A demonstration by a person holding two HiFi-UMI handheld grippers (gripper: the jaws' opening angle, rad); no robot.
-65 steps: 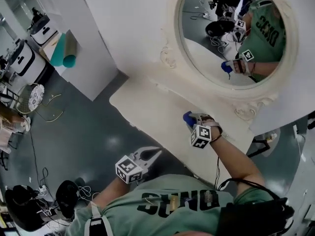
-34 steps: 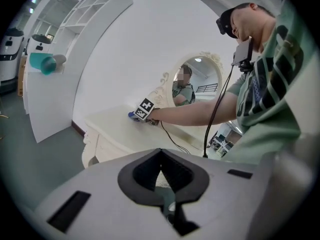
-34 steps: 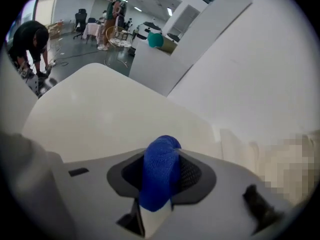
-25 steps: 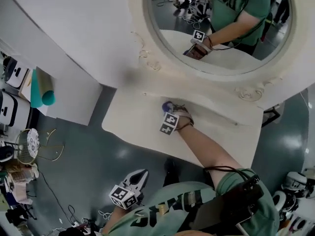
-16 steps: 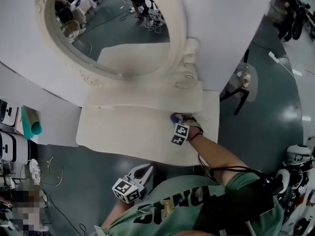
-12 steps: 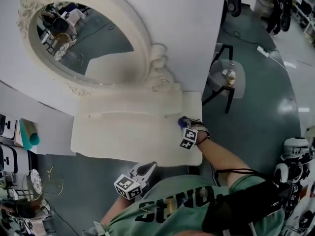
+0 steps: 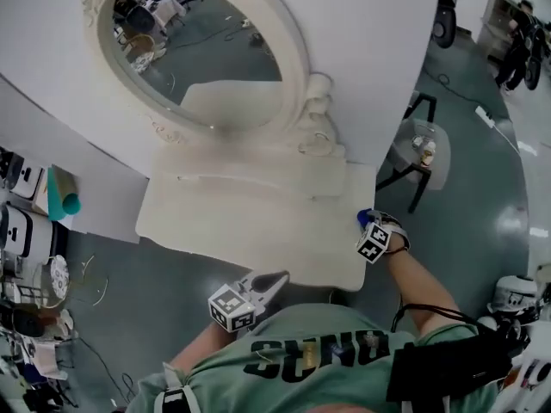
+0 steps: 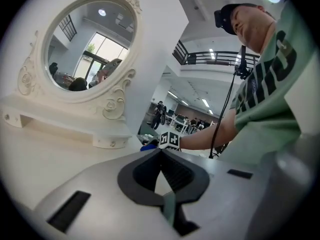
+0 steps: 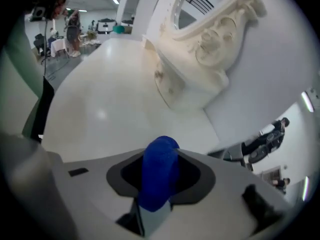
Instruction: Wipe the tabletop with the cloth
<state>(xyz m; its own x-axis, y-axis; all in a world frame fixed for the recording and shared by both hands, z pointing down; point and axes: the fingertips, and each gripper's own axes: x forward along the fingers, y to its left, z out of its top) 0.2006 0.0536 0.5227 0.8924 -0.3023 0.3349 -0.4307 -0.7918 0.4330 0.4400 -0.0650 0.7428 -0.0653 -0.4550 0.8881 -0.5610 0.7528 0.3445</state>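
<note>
A cream dressing tabletop (image 7: 232, 222) spreads below an oval mirror (image 7: 198, 50) in the head view. My right gripper (image 7: 366, 222) is shut on a blue cloth (image 9: 159, 176), which pokes out past its tips at the tabletop's right edge (image 7: 362, 217). In the right gripper view the tabletop (image 9: 110, 99) stretches away to the left. My left gripper (image 7: 274, 280) hangs just off the table's front edge, near the person's chest, its jaws closed with nothing between them (image 8: 161, 151).
A raised shelf (image 7: 250, 166) with carved scrolls (image 9: 220, 31) runs under the mirror at the back of the table. A small round glass side table (image 7: 422, 153) stands on the floor to the right. Rolled teal and tan sheets (image 7: 62, 192) lean at the far left.
The right gripper with the blue cloth has slid from the table's middle out to its right edge. The head view has swung around. The left gripper has stayed low by the front edge.
</note>
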